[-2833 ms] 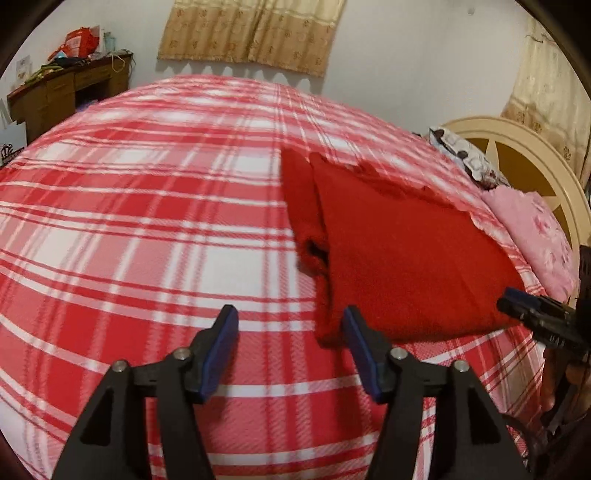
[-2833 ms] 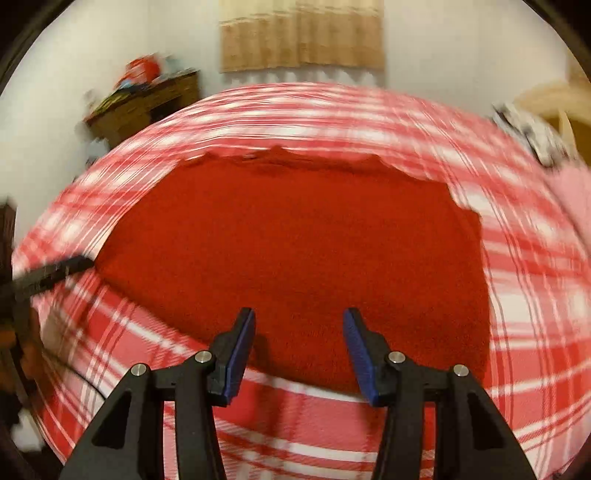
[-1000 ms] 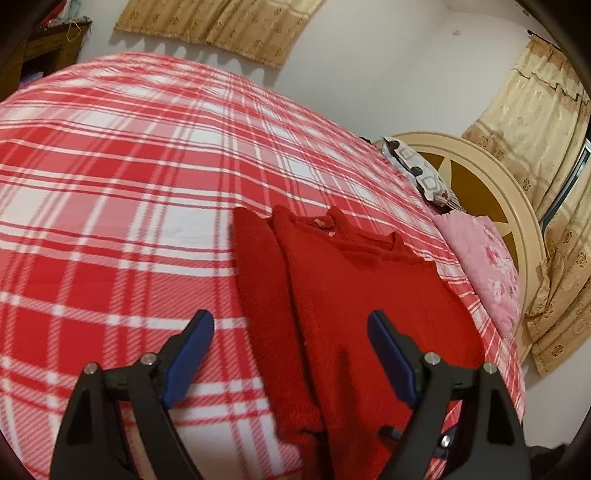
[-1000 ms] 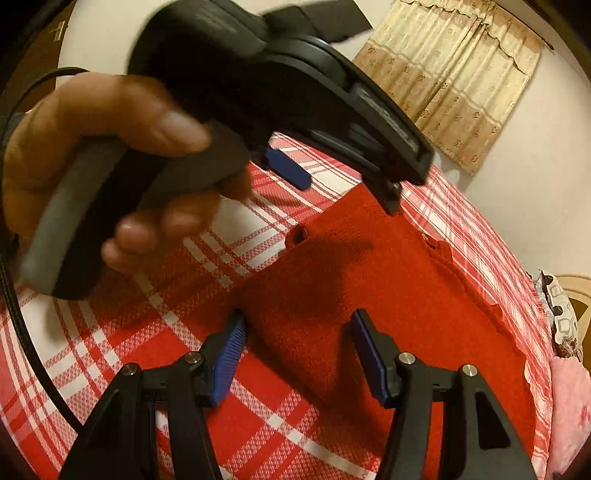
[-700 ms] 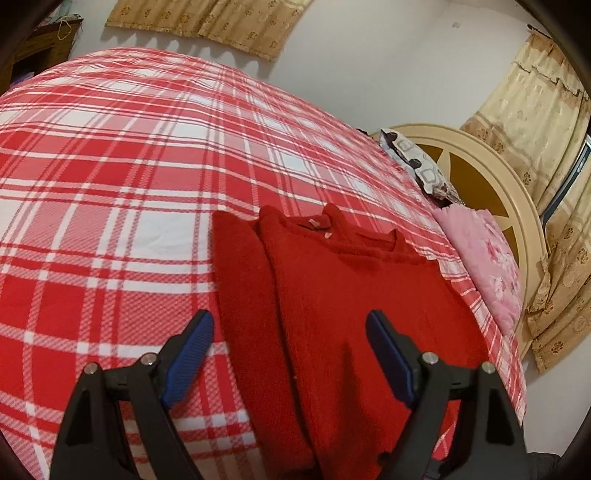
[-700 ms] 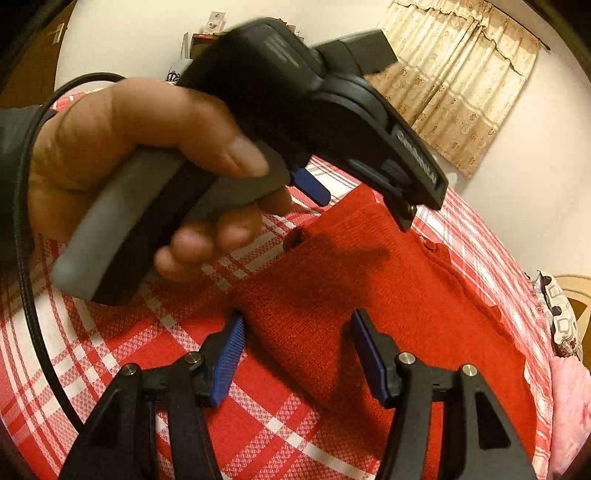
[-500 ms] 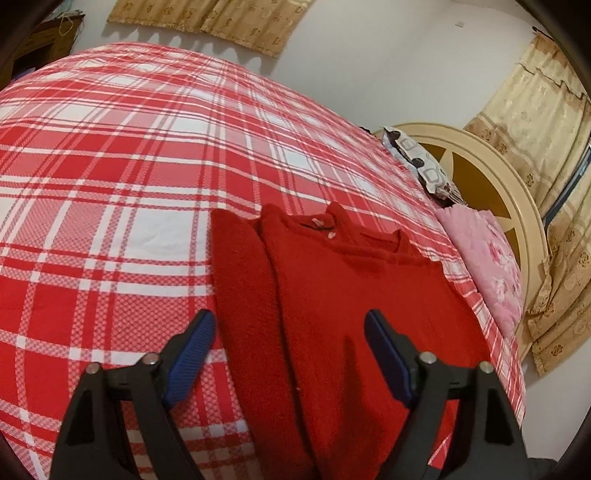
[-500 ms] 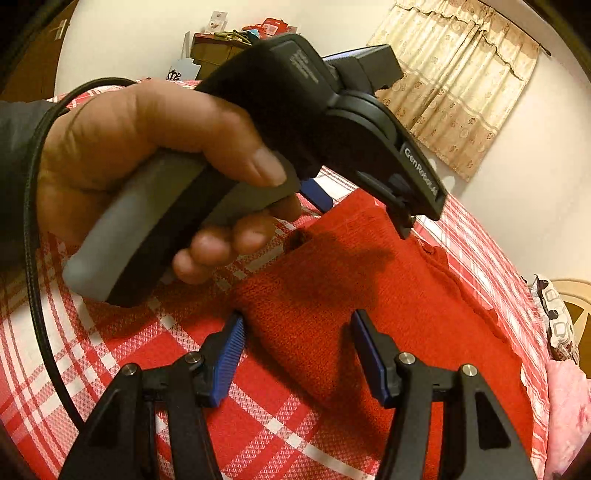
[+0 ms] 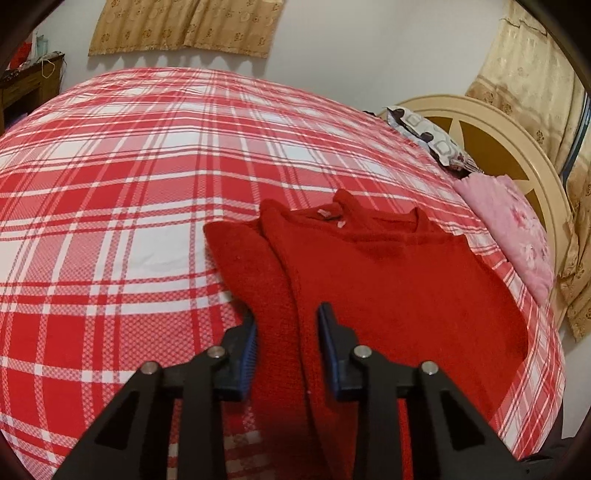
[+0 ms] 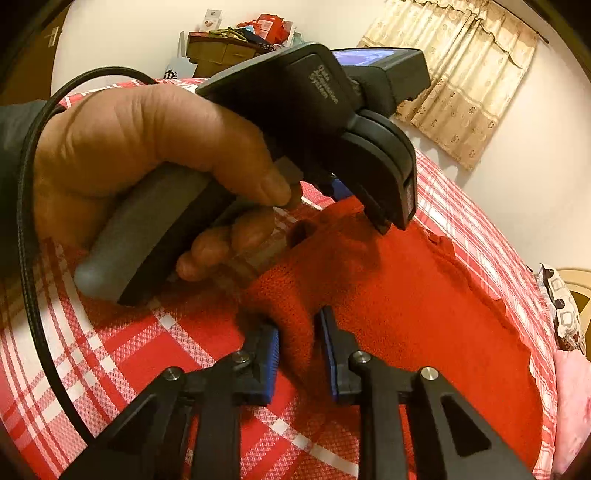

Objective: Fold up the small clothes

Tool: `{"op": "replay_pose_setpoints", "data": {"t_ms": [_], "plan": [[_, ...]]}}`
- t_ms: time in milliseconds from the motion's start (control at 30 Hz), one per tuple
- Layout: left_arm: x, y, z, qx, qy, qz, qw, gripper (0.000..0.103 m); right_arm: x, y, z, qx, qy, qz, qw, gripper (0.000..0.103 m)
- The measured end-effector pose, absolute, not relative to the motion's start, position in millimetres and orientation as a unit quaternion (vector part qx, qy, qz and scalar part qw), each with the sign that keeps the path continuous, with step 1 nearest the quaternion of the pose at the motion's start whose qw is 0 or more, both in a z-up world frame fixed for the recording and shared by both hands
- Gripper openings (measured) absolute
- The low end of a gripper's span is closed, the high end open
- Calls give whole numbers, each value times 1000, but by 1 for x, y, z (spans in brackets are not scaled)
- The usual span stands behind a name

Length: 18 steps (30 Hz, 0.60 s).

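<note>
We note the left gripper (image 9: 286, 330) angled down over the bed, its jaws just closed in on the red sweater (image 9: 399, 280); the blue pads (image 9: 248, 343) press a raised ridge of the folded sleeve along the garment's left edge. Left of this gripper lies only the red plaid bedspread (image 9: 122, 184); ahead and to the right the sweater body spreads flat, collar at the far end. Further right we see a pink pillow (image 9: 517, 236), a patterned pillow (image 9: 428, 136) and the cream headboard (image 9: 498, 125). Curtains (image 9: 184, 26) hang on the far wall.

The right gripper (image 10: 297, 341) also tilts down, and its jaws have just closed too; a bunched corner of the sweater (image 10: 424, 314) is pinched between its pads (image 10: 271, 350). Up and to its left, a hand (image 10: 147, 155) wrapped round the grey handle of the other gripper fills much of this view and hides the bed behind it; a black cable (image 10: 26, 221) loops from the wrist. To the right the sweater runs toward the pillows.
</note>
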State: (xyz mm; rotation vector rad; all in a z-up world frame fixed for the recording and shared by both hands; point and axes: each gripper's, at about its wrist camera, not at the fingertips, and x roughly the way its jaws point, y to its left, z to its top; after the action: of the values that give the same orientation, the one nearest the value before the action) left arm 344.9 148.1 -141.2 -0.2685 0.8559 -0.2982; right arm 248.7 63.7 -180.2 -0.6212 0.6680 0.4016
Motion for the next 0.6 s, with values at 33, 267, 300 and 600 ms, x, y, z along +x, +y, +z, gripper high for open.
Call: {"op": "replay_pose_setpoints", "data": {"t_ms": [33, 267, 300, 600], "plan": [[345, 148, -142, -129, 412, -143, 891, 32, 249, 64, -180, -299, 320, 192, 878, 21], [347, 146, -142, -122, 409, -140, 893, 32, 254, 66, -175, -299, 321, 192, 878, 20], [348, 147, -142, -122, 411, -140, 893, 31, 254, 66, -174, -298, 322, 194, 878, 19], [347, 139, -139, -105, 412, -134, 895, 22, 255, 61, -167, -278, 325, 200, 882, 10]]}}
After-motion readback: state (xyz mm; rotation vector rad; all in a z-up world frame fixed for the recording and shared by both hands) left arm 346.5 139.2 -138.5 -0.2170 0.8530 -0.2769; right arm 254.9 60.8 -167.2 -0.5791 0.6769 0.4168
